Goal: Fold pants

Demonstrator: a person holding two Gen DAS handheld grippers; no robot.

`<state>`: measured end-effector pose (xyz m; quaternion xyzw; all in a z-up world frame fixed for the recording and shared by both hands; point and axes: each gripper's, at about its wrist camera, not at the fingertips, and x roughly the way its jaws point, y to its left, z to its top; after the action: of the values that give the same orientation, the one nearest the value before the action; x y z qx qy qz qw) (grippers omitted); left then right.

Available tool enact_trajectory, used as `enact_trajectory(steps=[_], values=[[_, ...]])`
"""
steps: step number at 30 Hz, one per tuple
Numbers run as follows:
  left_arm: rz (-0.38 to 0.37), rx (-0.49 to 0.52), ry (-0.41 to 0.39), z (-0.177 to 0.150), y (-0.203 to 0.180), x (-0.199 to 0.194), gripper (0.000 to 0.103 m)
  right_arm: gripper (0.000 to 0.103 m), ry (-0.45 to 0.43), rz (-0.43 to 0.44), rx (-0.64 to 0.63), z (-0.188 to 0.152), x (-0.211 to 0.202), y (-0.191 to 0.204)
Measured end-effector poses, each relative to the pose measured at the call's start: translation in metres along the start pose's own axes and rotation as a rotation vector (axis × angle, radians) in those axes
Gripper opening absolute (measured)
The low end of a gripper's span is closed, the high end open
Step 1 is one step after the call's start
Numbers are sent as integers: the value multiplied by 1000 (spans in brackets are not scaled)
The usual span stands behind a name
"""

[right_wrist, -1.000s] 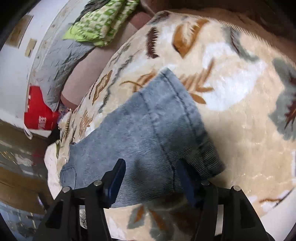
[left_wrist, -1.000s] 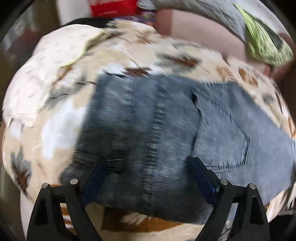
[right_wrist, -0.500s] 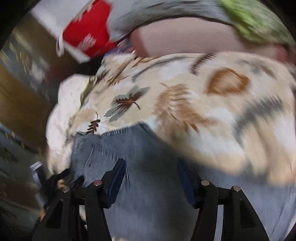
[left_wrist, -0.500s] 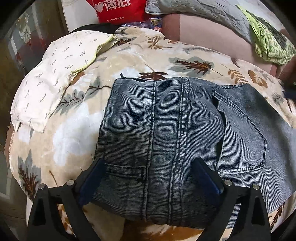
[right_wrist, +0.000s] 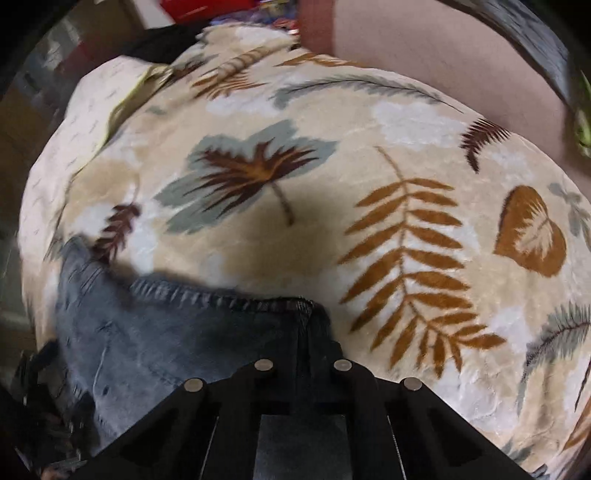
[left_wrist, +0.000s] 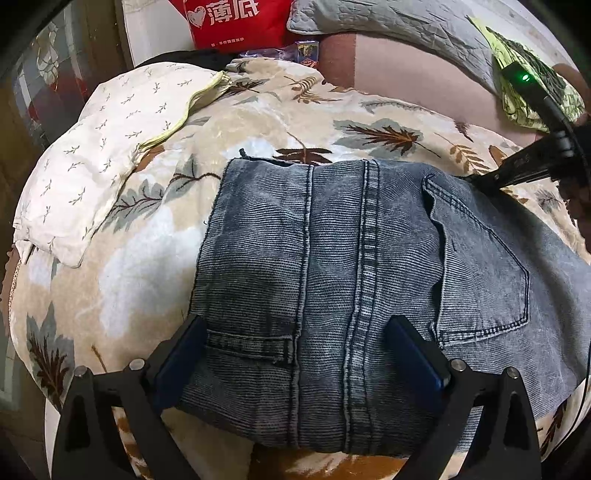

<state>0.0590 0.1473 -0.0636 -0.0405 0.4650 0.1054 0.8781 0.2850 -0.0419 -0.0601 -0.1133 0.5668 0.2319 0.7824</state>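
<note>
Grey-blue jeans point(left_wrist: 332, 266) lie folded on a leaf-patterned blanket point(left_wrist: 258, 122), back pocket to the right. My left gripper point(left_wrist: 299, 354) is open, its blue pads straddling the near edge of the jeans. My right gripper point(right_wrist: 301, 328) is shut on the far edge of the jeans point(right_wrist: 166, 332) and also shows in the left wrist view point(left_wrist: 484, 181) at the jeans' far right edge.
A white patterned pillowcase point(left_wrist: 99, 155) lies at the left of the blanket. A red bag point(left_wrist: 236, 18), a grey quilt point(left_wrist: 406, 26) and a green cloth point(left_wrist: 535, 88) sit behind. The blanket point(right_wrist: 406, 221) spreads beyond the jeans.
My right gripper swung across the blanket and closed on the jeans' far edge. My left gripper stayed open over the near edge, and the view steadied.
</note>
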Motion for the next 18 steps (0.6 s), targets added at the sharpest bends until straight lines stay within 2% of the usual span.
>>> enact_trajectory(steps=[3,4,5,6,9,12,13,14,16,18], values=[[5,0,-2,0,-1,0,100,4,-22,-10,18,-3,6,2],[6,-1,-3,0,-1,0,100,9,-44,10,52,-4,3,-2],[8,1,-5,-1,-1,0,100,9,-73,35,82,-6,-3,-7],[10,3,-6,-1,-2,0,100,14,-94,47,97,-11,-12,-12],[7,-10,-3,0,0,0,100,18,-178,41,163,-35,-54,-31],[12,-18,-10,2,-1,-3,100,21,-283,130,300,-91,-105,-54],[10,-23,-13,2,0,-4,100,27,-293,167,332,-110,-114,-56],[8,-26,-14,2,0,-6,100,32,-301,208,376,-144,-122,-62],[12,-30,-19,3,1,-9,100,55,-295,222,432,-188,-123,-69],[37,-30,-34,3,-1,-17,100,55,-287,215,520,-244,-120,-84]])
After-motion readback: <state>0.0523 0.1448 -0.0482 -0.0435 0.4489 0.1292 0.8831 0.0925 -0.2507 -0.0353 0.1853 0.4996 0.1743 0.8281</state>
